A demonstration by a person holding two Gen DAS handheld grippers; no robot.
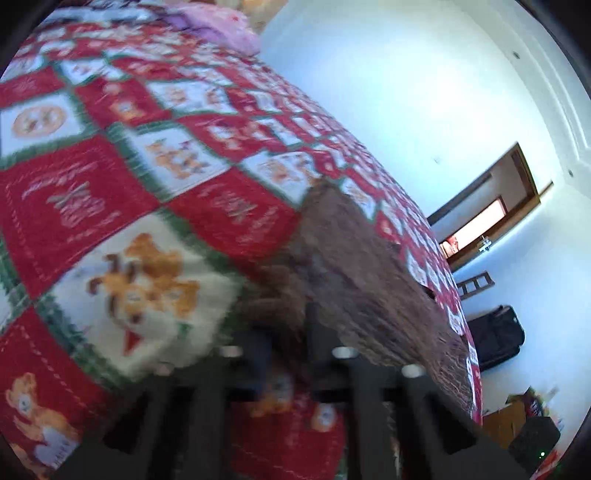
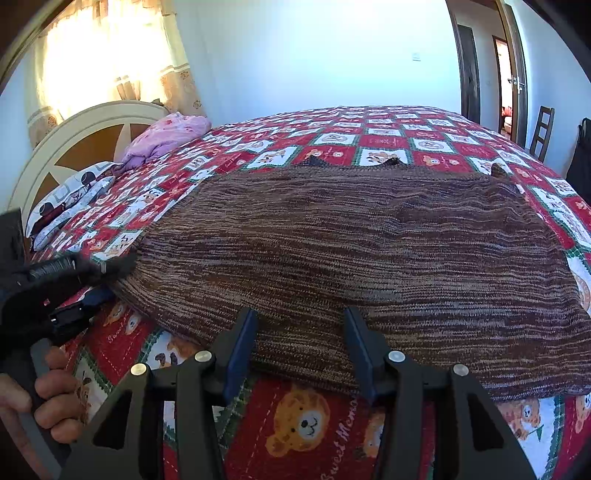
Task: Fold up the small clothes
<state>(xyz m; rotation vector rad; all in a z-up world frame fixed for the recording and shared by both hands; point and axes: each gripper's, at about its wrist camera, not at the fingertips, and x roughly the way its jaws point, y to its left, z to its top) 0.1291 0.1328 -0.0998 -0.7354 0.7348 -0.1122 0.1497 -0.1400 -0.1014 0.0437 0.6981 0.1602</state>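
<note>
Left wrist view: heavily blurred. My left gripper (image 1: 290, 343) has its two dark fingers nearly together, pinched on the near corner of the brown knit garment (image 1: 354, 280). A fuzzy fold of the knit sits bunched between the pads. The fabric is a coarse ribbed weave, brown streaked with lighter thread, and it runs away from me as a long wedge with one raised corner at the far end. It lies on the quilt (image 1: 122, 177), a soft patchwork of red and white squares with green borders and orange bear prints. A pink bundle (image 1: 225, 26) sits at the far end of the bed. A white wall and a wood-framed doorway (image 1: 491, 210) are off to the right.

Right wrist view: sharp. My right gripper (image 2: 301, 350) stands with jaws parted, blue-lined pads either side of the garment's near hem; the hem passes between them and the pads do not press on it. The brown knit garment (image 2: 351, 251) is spread flat and wide across the quilt (image 2: 369, 140), a rough rectangle with horizontal streaks and small dark points sticking up along its far edge. At left, the left gripper (image 2: 110, 271) meets the garment's left corner, and a hand (image 2: 55, 398) is wrapped around its grey handle. A cream curved headboard (image 2: 74, 133), patterned pillow (image 2: 70, 199) and pink bundle (image 2: 166, 136) are at far left; a wooden chair (image 2: 543, 129) stands by the door.
</note>
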